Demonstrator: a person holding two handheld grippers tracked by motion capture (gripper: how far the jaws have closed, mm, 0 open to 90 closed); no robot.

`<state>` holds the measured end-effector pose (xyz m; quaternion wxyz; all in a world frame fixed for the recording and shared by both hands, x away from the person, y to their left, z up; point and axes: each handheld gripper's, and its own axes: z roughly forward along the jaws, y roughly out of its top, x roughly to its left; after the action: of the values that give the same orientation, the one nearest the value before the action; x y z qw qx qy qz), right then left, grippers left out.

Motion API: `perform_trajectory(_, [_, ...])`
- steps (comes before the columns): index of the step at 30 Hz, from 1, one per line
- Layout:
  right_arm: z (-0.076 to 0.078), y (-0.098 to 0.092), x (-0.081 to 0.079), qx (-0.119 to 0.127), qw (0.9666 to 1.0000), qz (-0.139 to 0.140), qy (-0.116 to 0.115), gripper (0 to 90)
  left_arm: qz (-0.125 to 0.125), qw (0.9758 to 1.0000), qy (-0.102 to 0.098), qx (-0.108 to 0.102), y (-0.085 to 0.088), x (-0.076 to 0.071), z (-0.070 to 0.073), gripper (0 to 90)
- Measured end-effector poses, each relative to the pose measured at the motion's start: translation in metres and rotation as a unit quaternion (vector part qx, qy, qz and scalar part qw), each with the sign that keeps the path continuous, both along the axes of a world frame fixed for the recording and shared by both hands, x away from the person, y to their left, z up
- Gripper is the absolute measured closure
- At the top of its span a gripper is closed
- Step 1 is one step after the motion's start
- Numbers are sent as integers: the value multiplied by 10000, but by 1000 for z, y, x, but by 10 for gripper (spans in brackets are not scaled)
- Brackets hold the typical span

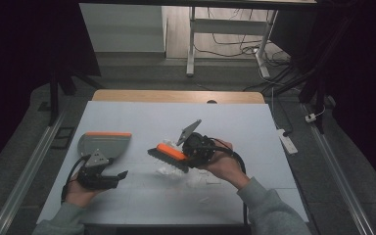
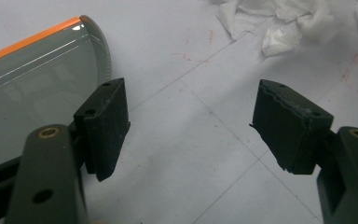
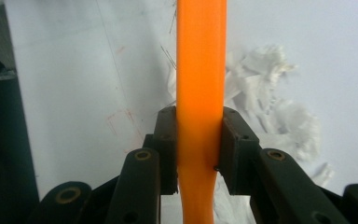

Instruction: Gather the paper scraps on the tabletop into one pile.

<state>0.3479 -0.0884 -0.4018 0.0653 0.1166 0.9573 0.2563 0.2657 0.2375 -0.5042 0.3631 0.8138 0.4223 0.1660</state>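
At the left of the counter [image 1: 127, 110] lay the grey dustpan [image 1: 104, 144] with its orange lip, a light, rigid plastic shell that would likely skate on the smooth top unless pinned. The left claw [image 1: 120, 176] rested just in front of it, jaws apart and gripping nothing, one finger [image 2: 103, 126] beside the pan's rim, forearm low along the near edge. At centre the brush [image 1: 169, 154], stiff orange back over soft dark bristles, hung tilted above the shredded white paper [image 1: 176, 171], featherweight scraps apt to scatter. The right claw [image 1: 188, 156] was clamped on the brush's slim orange handle [image 3: 200, 93], probably the best hold, though smooth plastic may twist. That wrist was cocked leftward.
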Motion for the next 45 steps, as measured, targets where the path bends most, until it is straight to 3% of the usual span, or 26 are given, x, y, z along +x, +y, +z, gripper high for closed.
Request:
perform_trajectory(3, [6,-9,-1,166,9998,-53,46,705,3,10000,7,6,0,0,0,280])
perform_trajectory(8, [8,-22,-6,108,9999,-21,96,705,8,10000,2,-2,0,0,0,280])
perform_trajectory(15, [-2,-54,-28,-246,9991,208,282,705,0,10000,20,8,0,1,-1,280])
perform_trajectory(19, [-9,-66,-51,-587,9963,366,509,705,-9,10000,16,28,-2,0,0,280])
perform_trajectory(24, [-26,-66,-74,-1002,9912,541,676,705,-18,10000,8,32,-3,0,0,280])
perform_trajectory(27, [-35,-59,-79,-1126,9893,695,619,705,-13,10000,5,36,-3,0,0,280])
perform_trajectory(32, [-42,-43,-73,-1245,9889,747,323,705,-2,10000,11,29,-2,0,-1,280])
perform_trajectory(33, [-43,-40,-68,-1206,9888,858,190,705,-2,10000,13,31,-2,0,-1,280])
perform_trajectory(39, [-42,-24,-39,-1197,9900,739,-114,706,-1,10000,21,33,-1,0,-1,280])
perform_trajectory(42, [-42,-19,-21,-1012,9930,554,-272,706,7,10000,17,26,0,0,-1,281])
perform_trajectory(45, [-35,-23,-17,-711,9959,428,-347,706,4,10000,12,23,0,0,-1,281])
